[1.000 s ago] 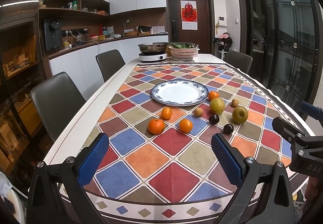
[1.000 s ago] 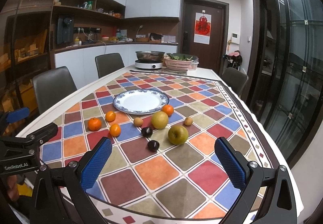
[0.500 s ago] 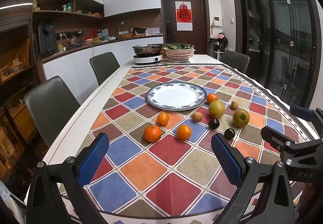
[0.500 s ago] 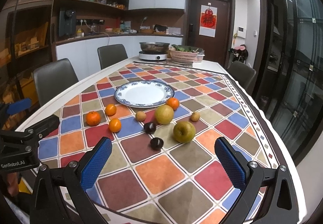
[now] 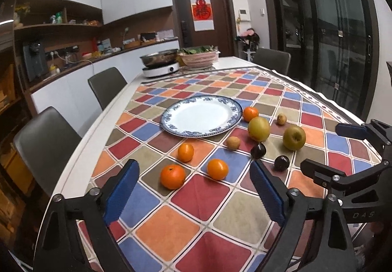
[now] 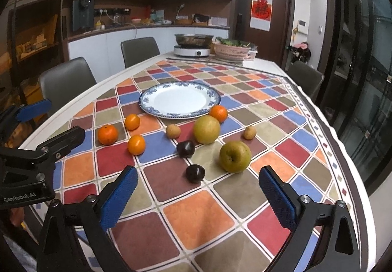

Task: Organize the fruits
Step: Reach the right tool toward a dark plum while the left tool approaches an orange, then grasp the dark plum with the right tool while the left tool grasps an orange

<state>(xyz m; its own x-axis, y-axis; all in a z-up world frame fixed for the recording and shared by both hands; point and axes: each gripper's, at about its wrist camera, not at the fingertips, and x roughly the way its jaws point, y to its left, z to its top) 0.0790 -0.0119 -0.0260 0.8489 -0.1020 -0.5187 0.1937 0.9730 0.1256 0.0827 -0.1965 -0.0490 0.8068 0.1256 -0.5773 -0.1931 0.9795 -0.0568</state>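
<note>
An empty blue-rimmed white plate (image 5: pixel 199 115) (image 6: pixel 180 99) sits on the checkered tablecloth. Loose fruit lies in front of it: several oranges, the nearest (image 5: pixel 172 176) (image 6: pixel 107 134), two yellow-green pears (image 5: pixel 294 137) (image 6: pixel 235 156), two dark plums (image 5: pixel 281 162) (image 6: pixel 195 173) and two small brown fruits (image 5: pixel 233 142) (image 6: pixel 173 131). My left gripper (image 5: pixel 194 192) is open and empty, above the near table edge just short of the oranges. My right gripper (image 6: pixel 198 200) is open and empty, just short of the near plum and pear.
A cooker with a steel pan (image 5: pixel 160 62) and a basket of greens (image 5: pixel 199 56) stand at the table's far end. Grey chairs (image 5: pixel 44 147) line the left side and one (image 6: pixel 305 79) stands at the right. Each gripper shows at the edge of the other's view.
Both grippers have moved forward and lower toward the fruit, which now looks closer. Both stay open. No fruit has moved.
</note>
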